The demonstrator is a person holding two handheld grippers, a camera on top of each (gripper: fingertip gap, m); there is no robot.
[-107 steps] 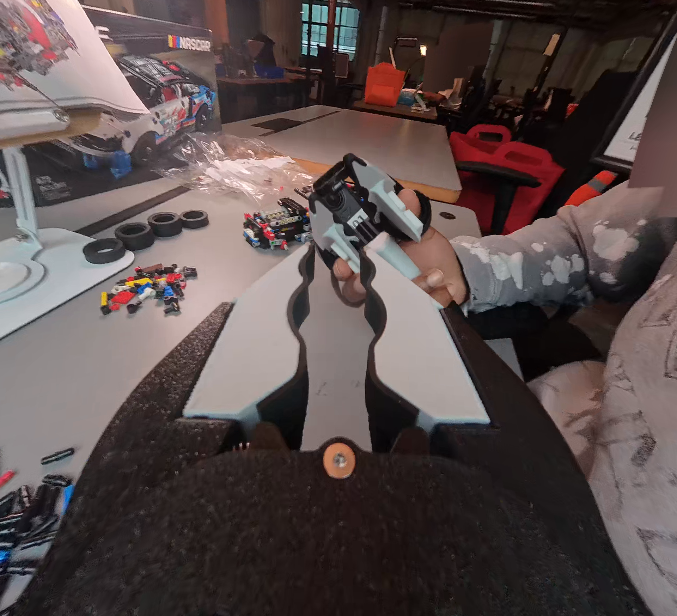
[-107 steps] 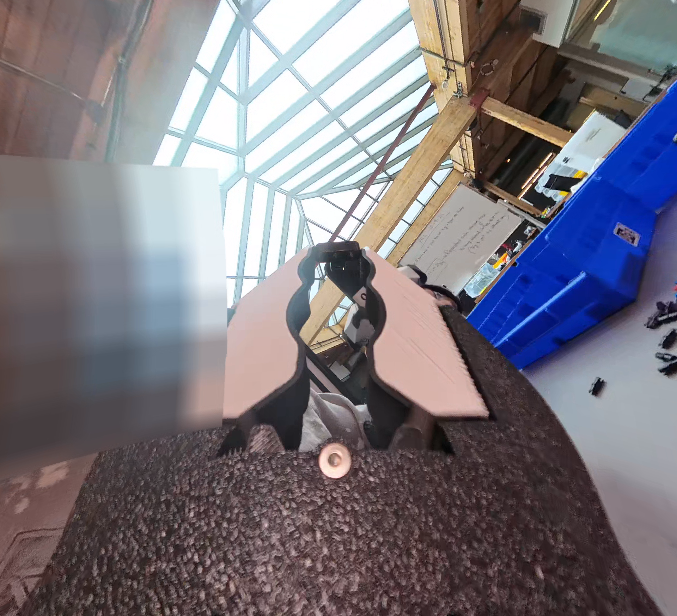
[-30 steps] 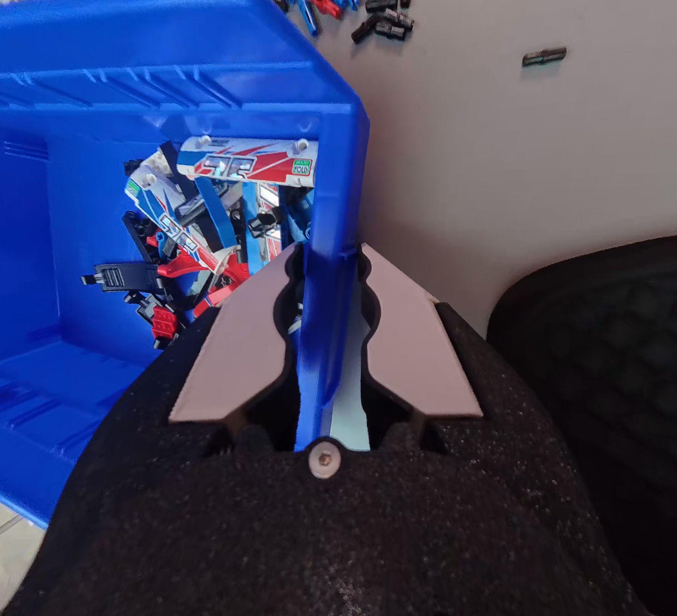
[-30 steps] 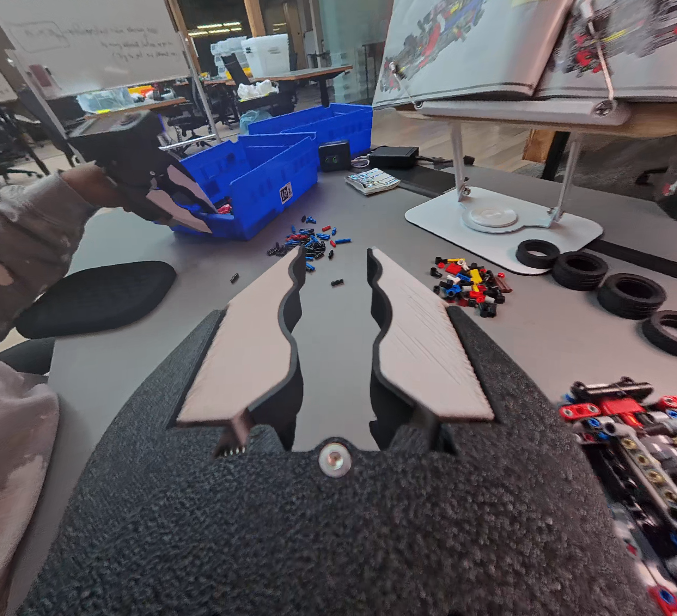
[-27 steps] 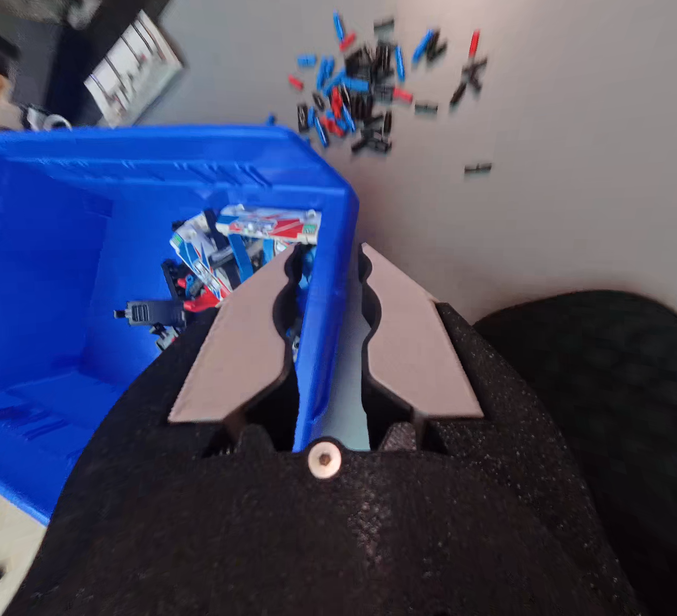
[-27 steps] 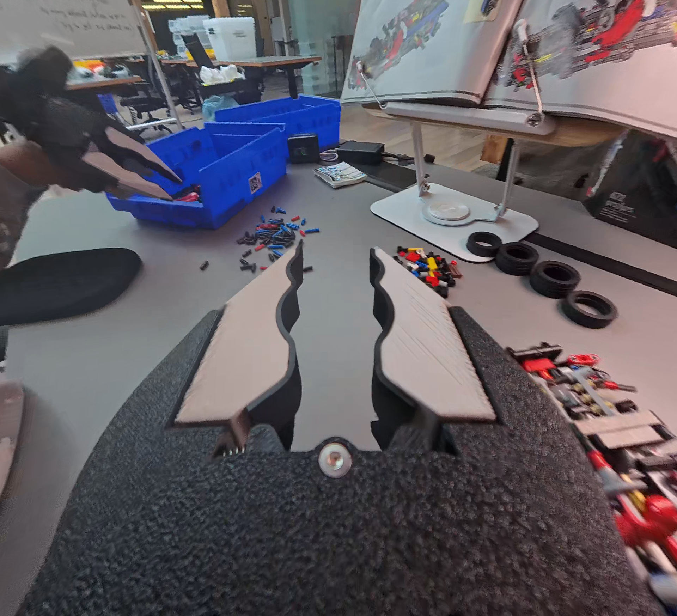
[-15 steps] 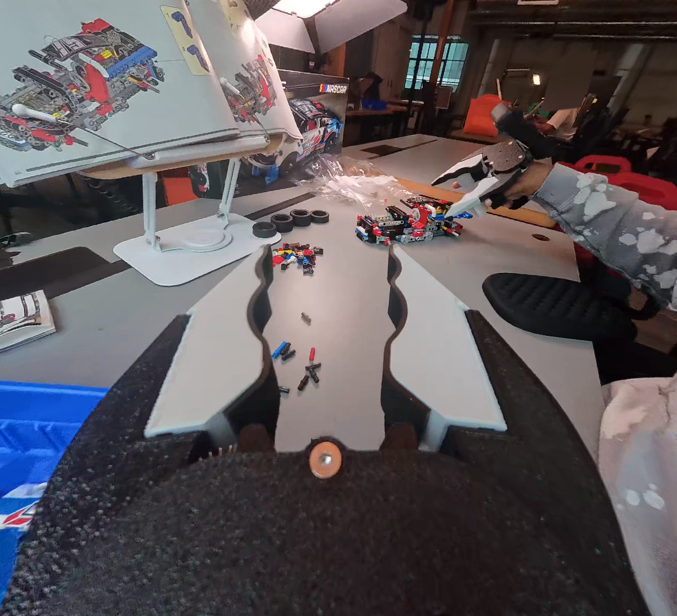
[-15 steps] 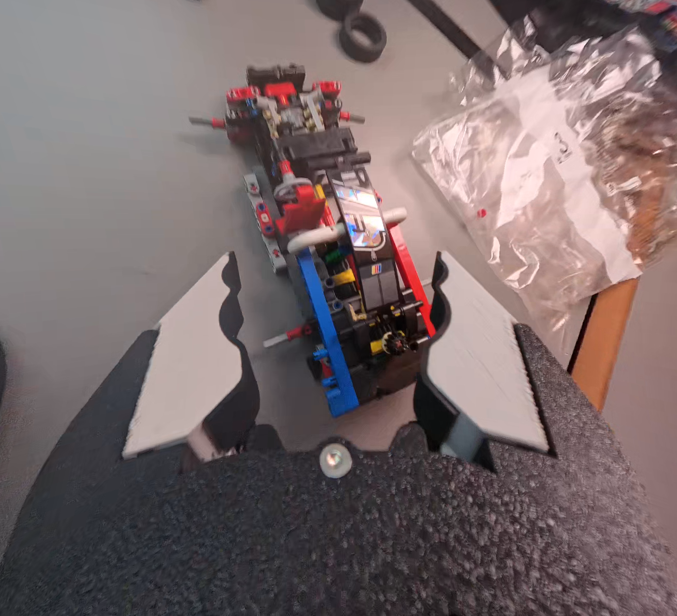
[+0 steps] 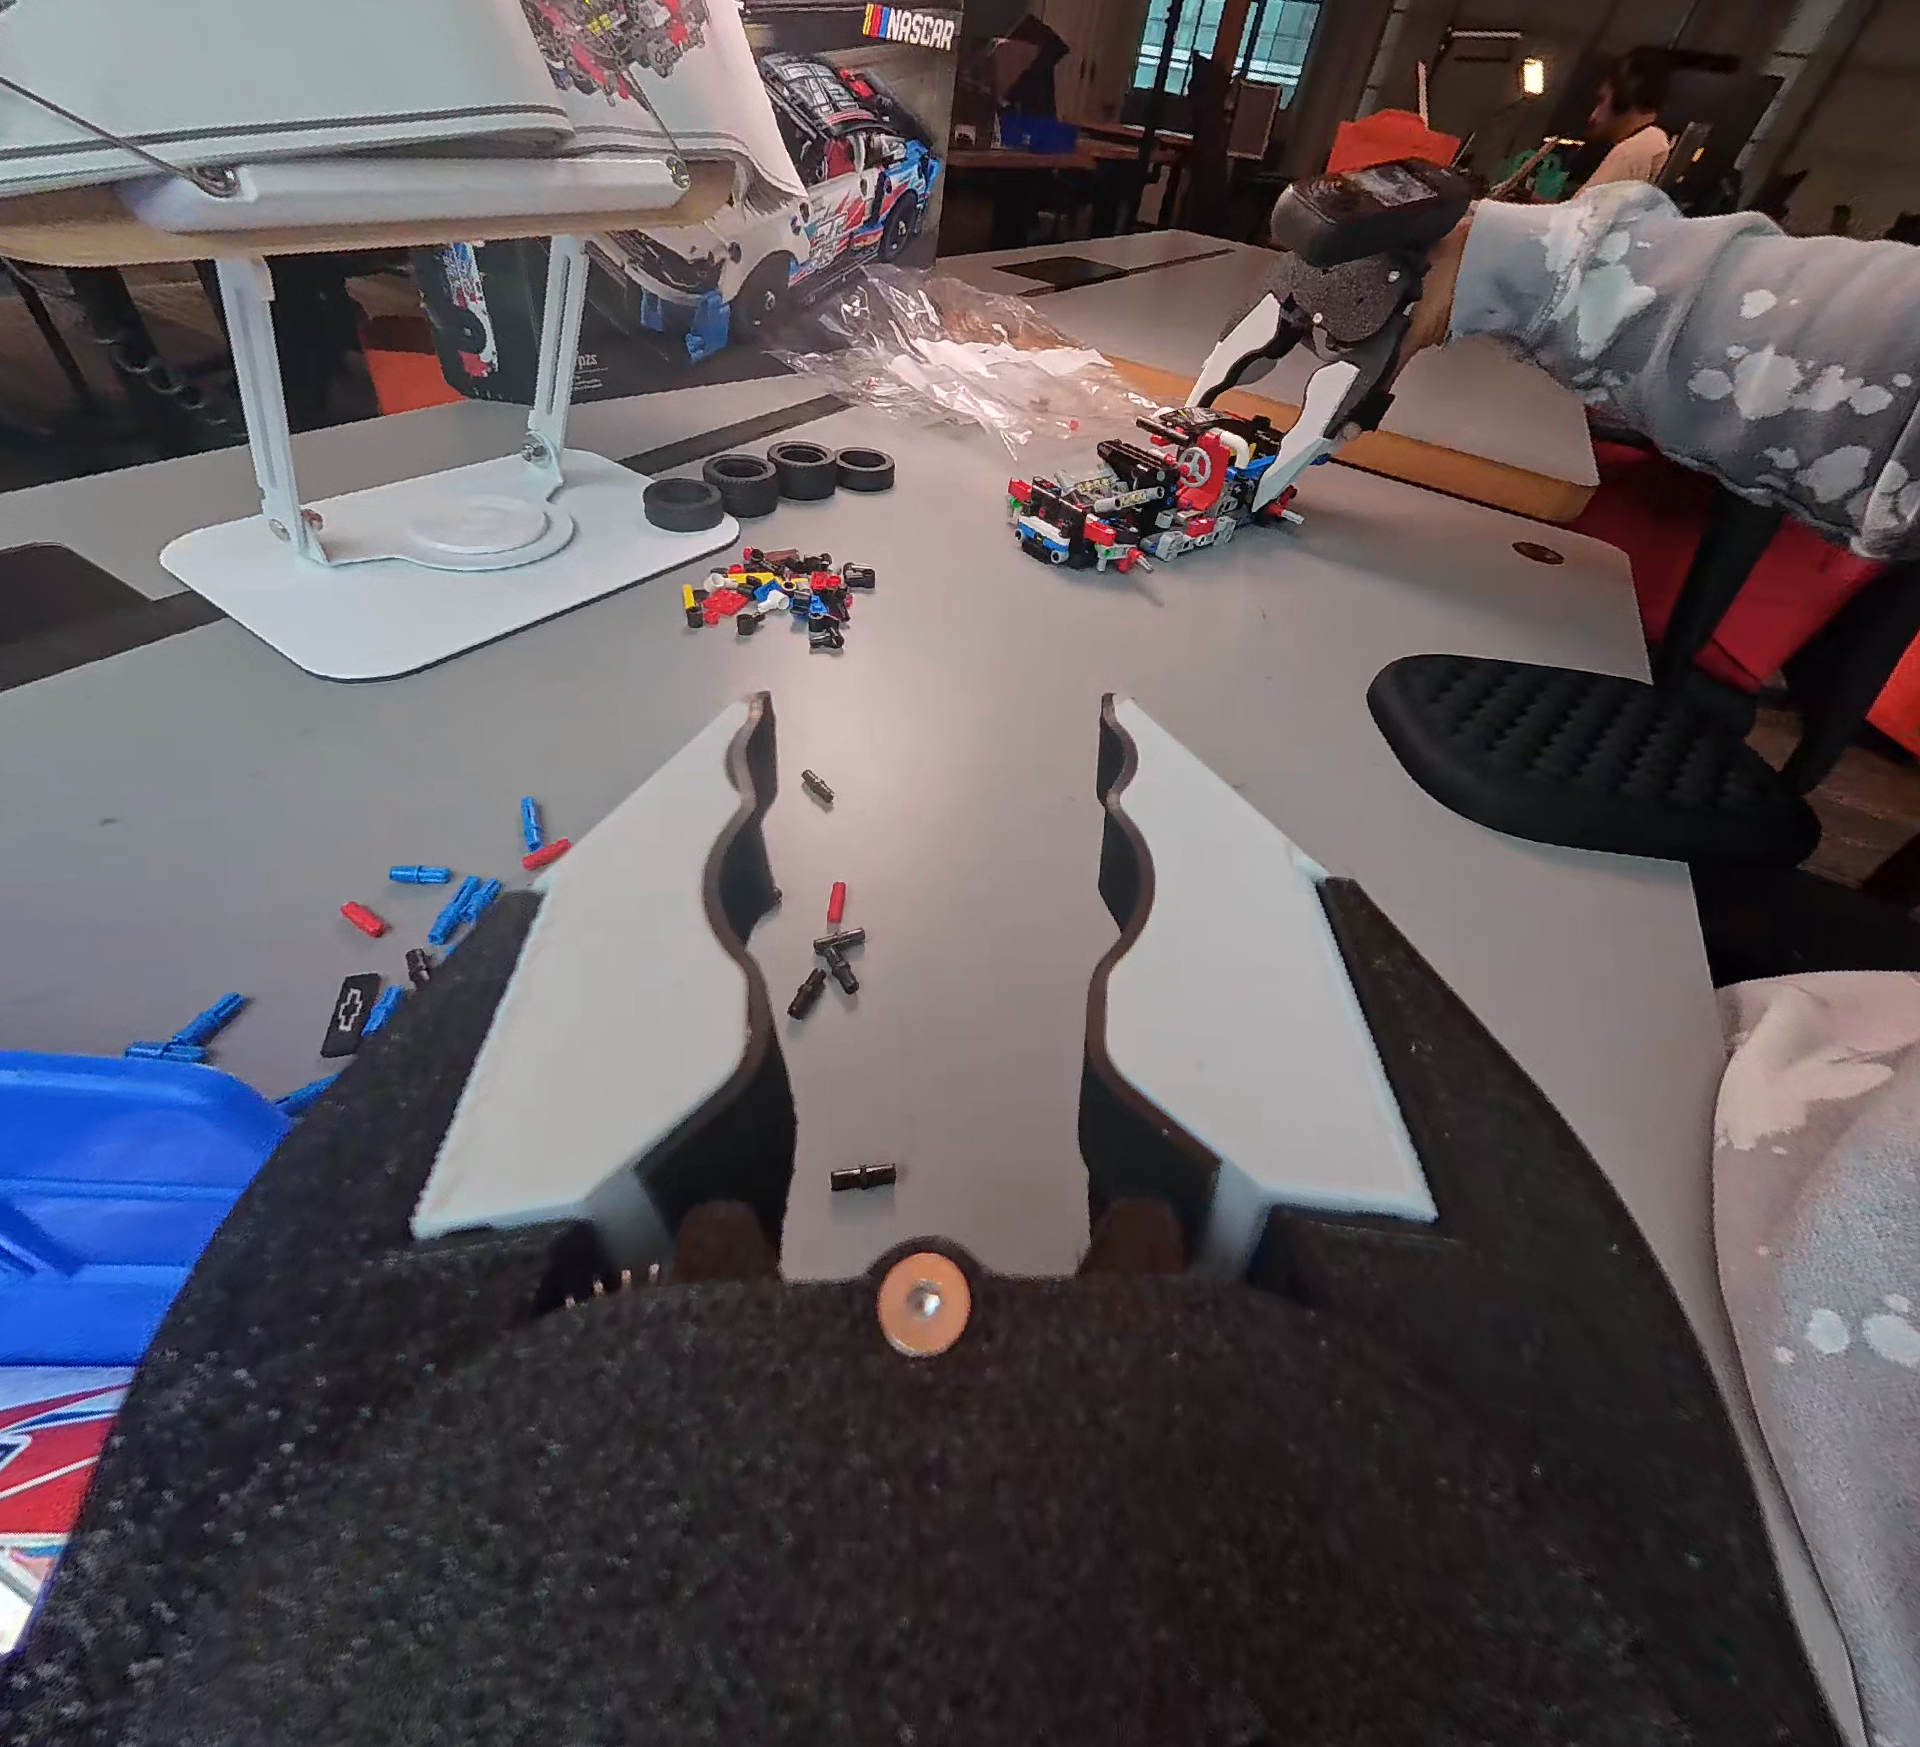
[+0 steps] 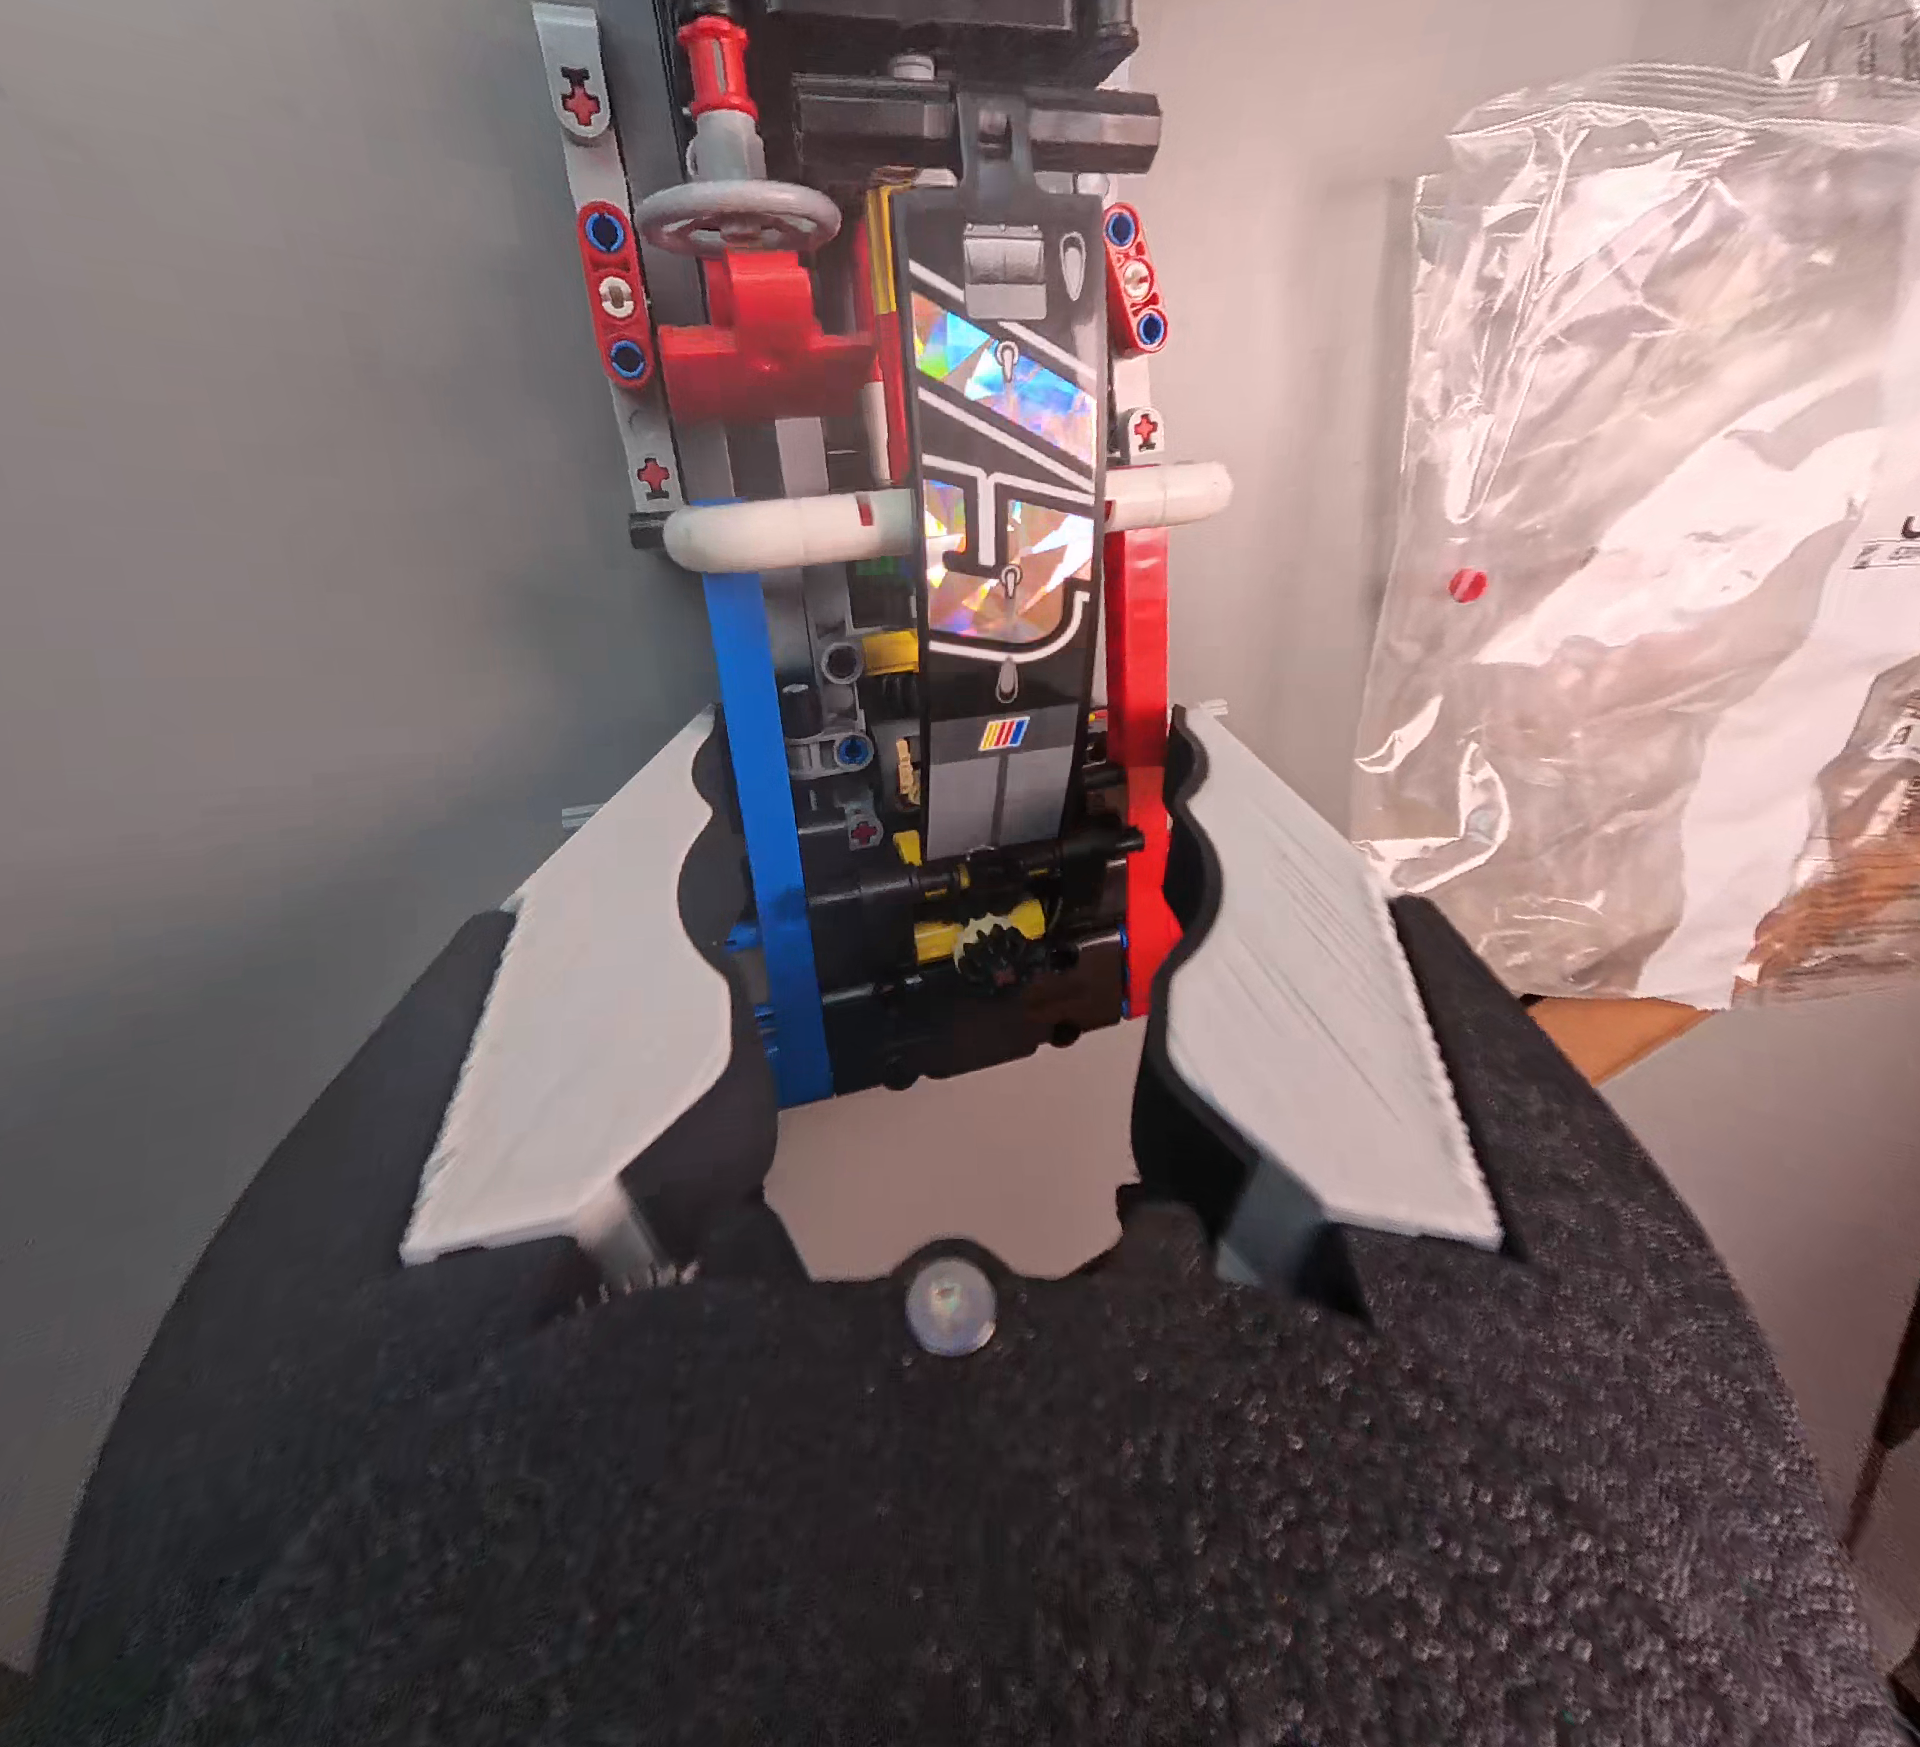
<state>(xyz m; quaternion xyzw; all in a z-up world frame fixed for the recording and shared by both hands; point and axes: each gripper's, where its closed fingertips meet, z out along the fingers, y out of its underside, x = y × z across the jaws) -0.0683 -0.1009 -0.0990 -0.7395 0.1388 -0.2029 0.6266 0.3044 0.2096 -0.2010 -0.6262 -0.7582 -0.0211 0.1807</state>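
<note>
A partly built toy car chassis (image 10: 997,450) in black, red and blue bricks lies on the grey table (image 10: 260,450). My right gripper (image 10: 945,731) has its fingers against the blue beam and the red beam at the chassis's near end, shut on it. In the left wrist view the same gripper (image 9: 1231,450) straddles one end of the chassis (image 9: 1122,502), held by a hand in a spattered grey sleeve. My left gripper (image 9: 935,705) is wide open and empty, above loose black and red pins (image 9: 831,959).
A blue bin (image 9: 104,1178) sits at the left. On the table are blue pins (image 9: 457,908), a pile of small parts (image 9: 779,601), several tyres (image 9: 769,482), a white book stand (image 9: 436,554) and plastic bags (image 10: 1662,502). A black arm pad (image 9: 1579,762) lies right. Across from one pair of fingers to the other is roughly 50 cm.
My left gripper let go of the blue bin's wall, swung up to face across the table and opened wide. My right gripper moved onto the chassis and closed on its end.
</note>
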